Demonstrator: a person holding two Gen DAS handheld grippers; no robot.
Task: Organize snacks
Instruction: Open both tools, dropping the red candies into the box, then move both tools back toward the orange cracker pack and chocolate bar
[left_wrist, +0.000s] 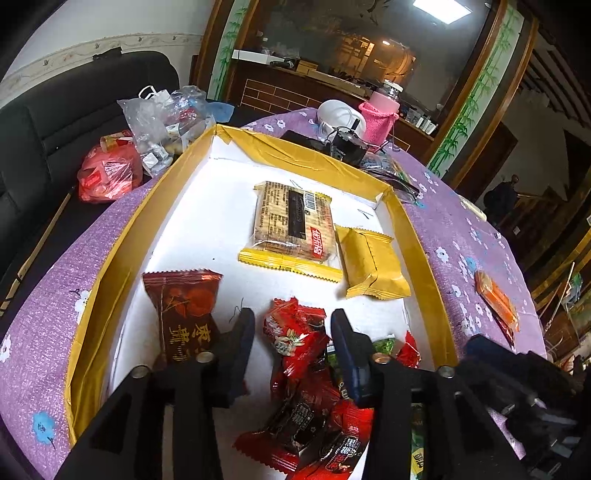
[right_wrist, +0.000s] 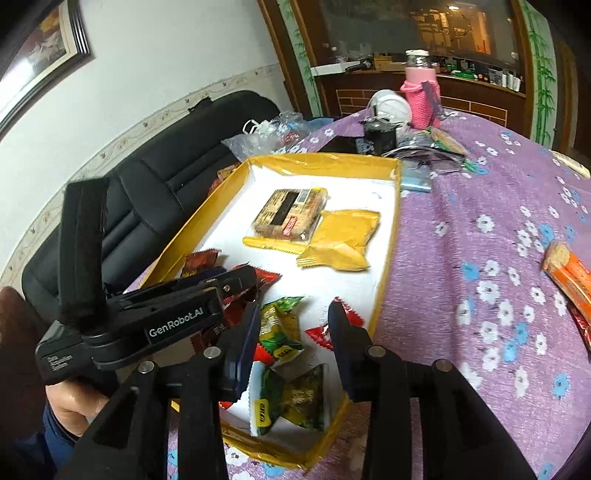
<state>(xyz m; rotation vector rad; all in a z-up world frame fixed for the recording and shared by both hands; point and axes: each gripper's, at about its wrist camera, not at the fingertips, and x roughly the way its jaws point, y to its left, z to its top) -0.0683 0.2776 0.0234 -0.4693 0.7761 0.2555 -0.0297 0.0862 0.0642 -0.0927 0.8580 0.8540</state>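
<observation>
Over the yellow-rimmed box (left_wrist: 122, 236), left gripper (left_wrist: 291, 325) hangs with jaws apart above red snack packets (left_wrist: 295, 332); right gripper (right_wrist: 293, 321), jaws apart, above green packets (right_wrist: 277, 328). Risk: crowded wrappers, so closing may pinch two together.

A home's living or dining room, going by what stands around the table (right_wrist: 480, 206) with its purple flowered cloth. Just beyond the table's left side sits a black leather sofa (right_wrist: 155, 192), and above the sofa a white wall carries a patterned border strip and a framed picture (right_wrist: 44, 48). Past the table's far end rises a dark wooden cabinet (left_wrist: 295, 88) with glass, flanked by panels painted with green bamboo (left_wrist: 476, 96). On the table's far end stand a pink-sleeved bottle (right_wrist: 419, 96) and a white bowl (right_wrist: 389, 105); crumpled plastic bags (left_wrist: 162, 122) lie on the sofa beside it
</observation>
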